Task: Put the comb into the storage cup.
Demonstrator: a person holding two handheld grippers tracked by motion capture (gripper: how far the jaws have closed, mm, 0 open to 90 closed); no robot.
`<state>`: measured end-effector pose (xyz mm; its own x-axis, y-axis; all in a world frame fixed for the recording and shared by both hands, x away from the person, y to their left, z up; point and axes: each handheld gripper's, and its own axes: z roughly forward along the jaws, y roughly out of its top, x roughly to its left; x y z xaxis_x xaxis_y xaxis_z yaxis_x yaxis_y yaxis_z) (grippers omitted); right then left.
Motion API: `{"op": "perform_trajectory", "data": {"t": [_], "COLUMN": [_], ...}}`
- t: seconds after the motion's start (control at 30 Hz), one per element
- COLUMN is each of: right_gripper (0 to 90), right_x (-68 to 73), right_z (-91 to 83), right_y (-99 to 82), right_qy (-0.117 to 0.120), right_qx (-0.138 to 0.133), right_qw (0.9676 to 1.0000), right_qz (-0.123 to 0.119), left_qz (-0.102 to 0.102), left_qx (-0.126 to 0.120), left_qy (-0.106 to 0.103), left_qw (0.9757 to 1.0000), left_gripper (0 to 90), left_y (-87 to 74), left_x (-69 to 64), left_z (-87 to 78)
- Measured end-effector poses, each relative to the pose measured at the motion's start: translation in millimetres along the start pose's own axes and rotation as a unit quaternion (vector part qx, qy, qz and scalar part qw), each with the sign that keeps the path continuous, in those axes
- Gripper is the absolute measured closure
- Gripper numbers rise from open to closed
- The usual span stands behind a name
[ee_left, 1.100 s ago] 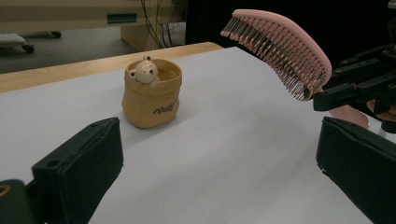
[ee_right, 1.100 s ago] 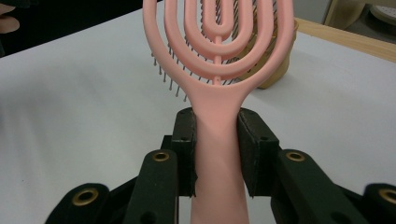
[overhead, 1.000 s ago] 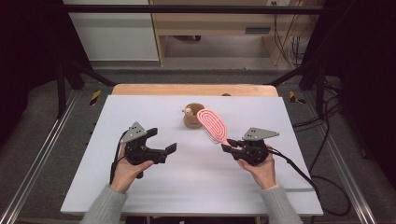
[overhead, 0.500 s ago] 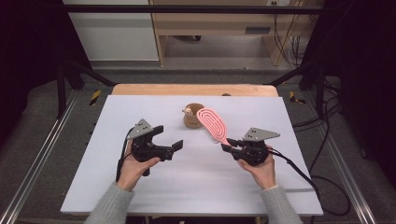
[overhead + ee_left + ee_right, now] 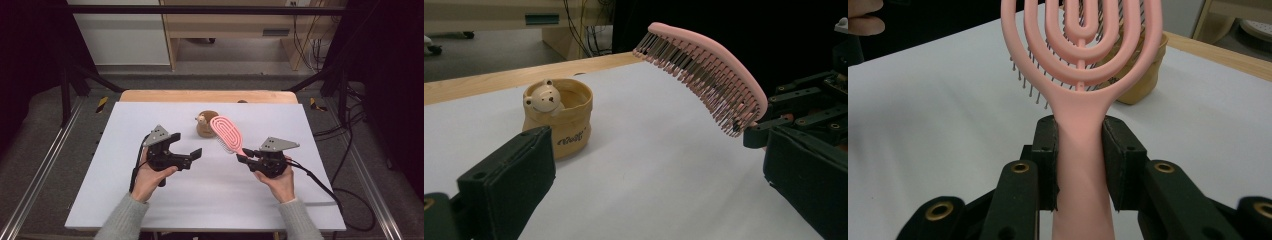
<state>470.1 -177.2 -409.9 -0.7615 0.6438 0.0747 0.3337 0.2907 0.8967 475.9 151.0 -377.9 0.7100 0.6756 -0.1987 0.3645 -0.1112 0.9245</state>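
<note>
Shifting rightward, my left gripper (image 5: 186,151) is gaping empty; my right gripper (image 5: 1081,150) is clamping the pink hairbrush (image 5: 1082,65) beside a bear cup (image 5: 558,116), lettering unreadable.

Even overhead light keeps the white bench (image 5: 210,200) bright with soft shadows, the surroundings dark; close parts blur slightly.

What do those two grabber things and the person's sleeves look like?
Both the left gripper and the right gripper are black, with chunky flat jaws, brass-coloured rivets and a grey three-cornered plate on top. A black cable trails from each. The person's sleeves are light grey knit.
</note>
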Motion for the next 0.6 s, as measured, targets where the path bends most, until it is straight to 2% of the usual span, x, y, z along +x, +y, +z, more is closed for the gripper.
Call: {"op": "perform_trajectory", "data": {"t": [0.6], "right_gripper": [70.1], "right_x": [0.4], "right_z": [1.3], "right_y": [-0.8], "right_qy": [0.002], "right_qx": [0.000], "right_qw": [1.0000], "right_qz": [0.000], "left_qz": [0.003], "left_qx": [0.004], "left_qy": [-0.008], "left_qw": [1.0000], "left_gripper": [0.0], "left_y": [9.8], "left_x": [-10.0], "left_z": [14.5]}}
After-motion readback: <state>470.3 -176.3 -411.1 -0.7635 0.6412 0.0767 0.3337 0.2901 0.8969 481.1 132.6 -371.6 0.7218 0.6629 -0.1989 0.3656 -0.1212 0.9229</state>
